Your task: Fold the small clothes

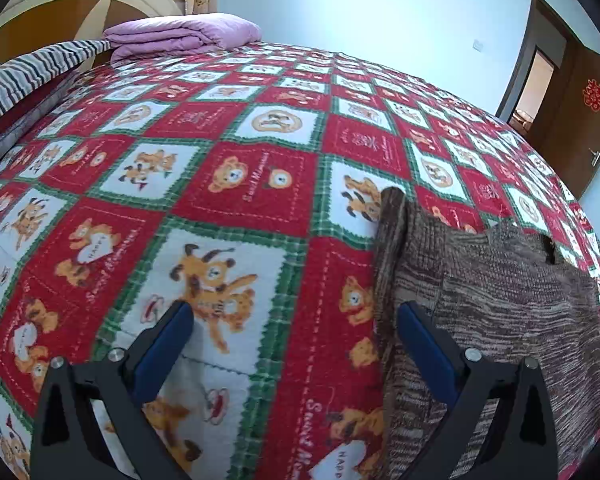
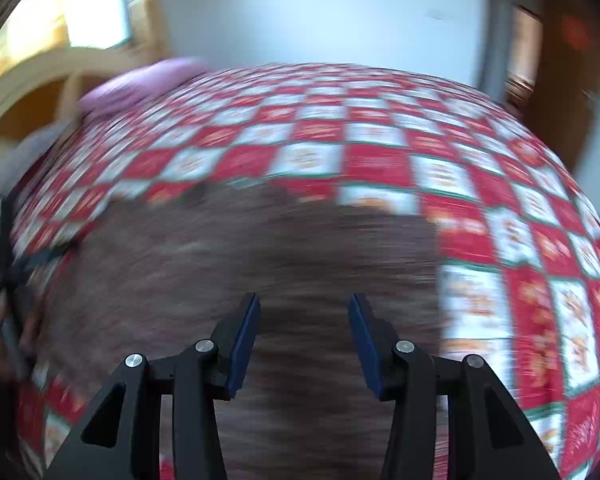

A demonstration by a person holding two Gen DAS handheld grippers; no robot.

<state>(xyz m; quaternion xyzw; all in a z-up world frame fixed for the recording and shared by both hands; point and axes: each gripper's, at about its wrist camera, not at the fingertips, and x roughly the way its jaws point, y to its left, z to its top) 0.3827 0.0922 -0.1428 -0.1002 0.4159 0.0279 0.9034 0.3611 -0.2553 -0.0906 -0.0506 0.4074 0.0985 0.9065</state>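
Two grippers over brown knit garment (image 1: 500, 300), left gripper (image 1: 296, 320) spread wide, right gripper (image 2: 304, 312) parted, holding nothing

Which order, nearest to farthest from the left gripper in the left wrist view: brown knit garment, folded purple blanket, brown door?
From the left gripper, jaws open:
1. Brown knit garment: just right of the gripper, beside its right finger, on the red checked bedspread.
2. Folded purple blanket: far end of the bed, upper left.
3. Brown door: past the bed, at the far right wall.
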